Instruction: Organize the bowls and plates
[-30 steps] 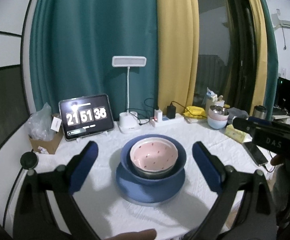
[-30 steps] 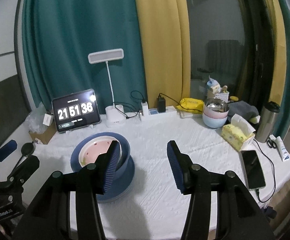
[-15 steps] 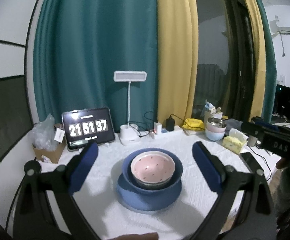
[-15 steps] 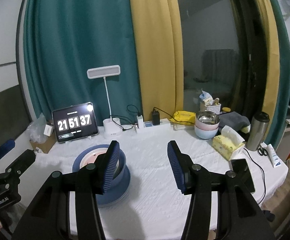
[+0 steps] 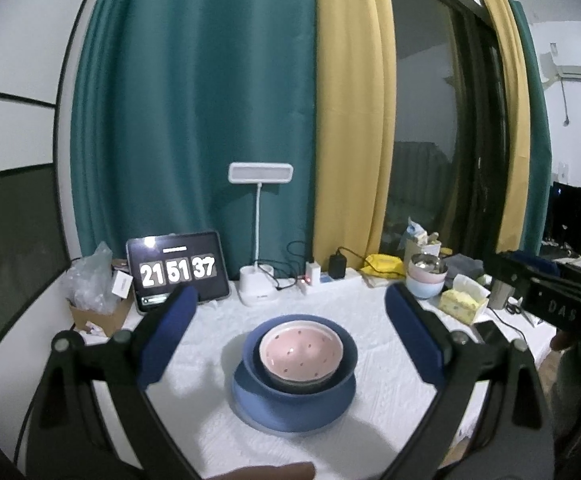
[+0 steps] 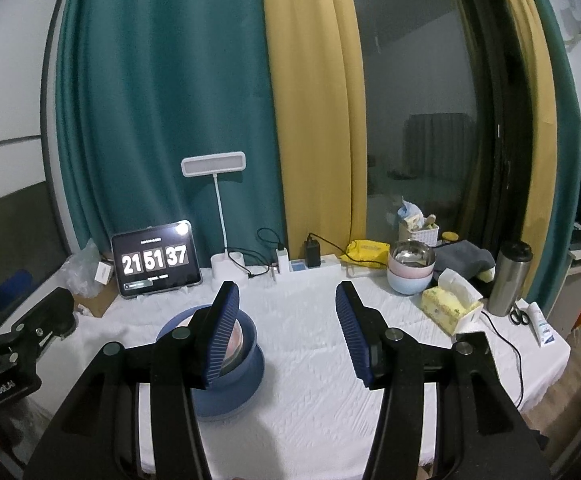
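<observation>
A pink speckled bowl (image 5: 301, 351) sits nested in a dark blue bowl (image 5: 346, 364), which rests on a blue plate (image 5: 290, 414) in the middle of the white-covered table (image 5: 394, 396). My left gripper (image 5: 290, 308) hangs above and short of the stack, open, with nothing between its blue pads. In the right wrist view the same stack (image 6: 246, 364) lies to the lower left, partly behind the left finger. My right gripper (image 6: 286, 300) is open over bare tablecloth (image 6: 310, 360), empty. A second stack of bowls (image 6: 410, 270) stands at the back right.
Along the back edge stand a tablet clock (image 6: 156, 262), a white desk lamp (image 6: 214, 168), chargers on a power strip (image 6: 310, 260) and a yellow pouch (image 6: 366, 250). A tissue box (image 6: 450, 306), steel flask (image 6: 510, 278) and scissors (image 6: 520, 316) occupy the right side.
Both grippers have risen and pulled back from the table, so the bowl stack looks smaller and lower in view. Neither pair of jaws has changed its spread.
</observation>
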The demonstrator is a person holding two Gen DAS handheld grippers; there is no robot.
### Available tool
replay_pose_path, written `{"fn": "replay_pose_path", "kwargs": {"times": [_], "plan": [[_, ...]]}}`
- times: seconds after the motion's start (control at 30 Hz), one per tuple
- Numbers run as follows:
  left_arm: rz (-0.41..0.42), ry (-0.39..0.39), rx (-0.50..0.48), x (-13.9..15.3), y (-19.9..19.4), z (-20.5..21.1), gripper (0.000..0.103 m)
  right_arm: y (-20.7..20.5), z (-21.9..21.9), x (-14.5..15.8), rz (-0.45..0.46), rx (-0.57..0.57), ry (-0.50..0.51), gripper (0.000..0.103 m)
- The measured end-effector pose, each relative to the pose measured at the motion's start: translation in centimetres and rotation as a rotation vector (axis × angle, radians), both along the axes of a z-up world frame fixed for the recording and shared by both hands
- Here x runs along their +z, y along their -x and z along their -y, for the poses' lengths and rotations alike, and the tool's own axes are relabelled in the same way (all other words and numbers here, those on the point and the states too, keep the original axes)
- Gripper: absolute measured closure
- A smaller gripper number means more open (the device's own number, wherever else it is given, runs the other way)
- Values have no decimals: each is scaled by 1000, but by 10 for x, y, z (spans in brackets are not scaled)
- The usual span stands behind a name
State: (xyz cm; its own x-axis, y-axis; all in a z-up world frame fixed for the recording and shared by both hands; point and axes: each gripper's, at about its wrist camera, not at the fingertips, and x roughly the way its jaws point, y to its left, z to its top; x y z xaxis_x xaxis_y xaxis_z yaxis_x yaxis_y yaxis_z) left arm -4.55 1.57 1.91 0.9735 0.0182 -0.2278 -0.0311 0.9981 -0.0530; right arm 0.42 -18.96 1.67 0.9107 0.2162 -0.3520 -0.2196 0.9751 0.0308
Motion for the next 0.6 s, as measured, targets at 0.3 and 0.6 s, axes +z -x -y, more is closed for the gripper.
{"fn": "replay_pose_path", "kwargs": {"times": [0.3,0.6], "plan": [[27,14,-4,11,6,1,7,3,3,7,16,-4,0,49],[20,13,-6,11,6,2,7,2,5,7,11,-10,-4,49]]}}
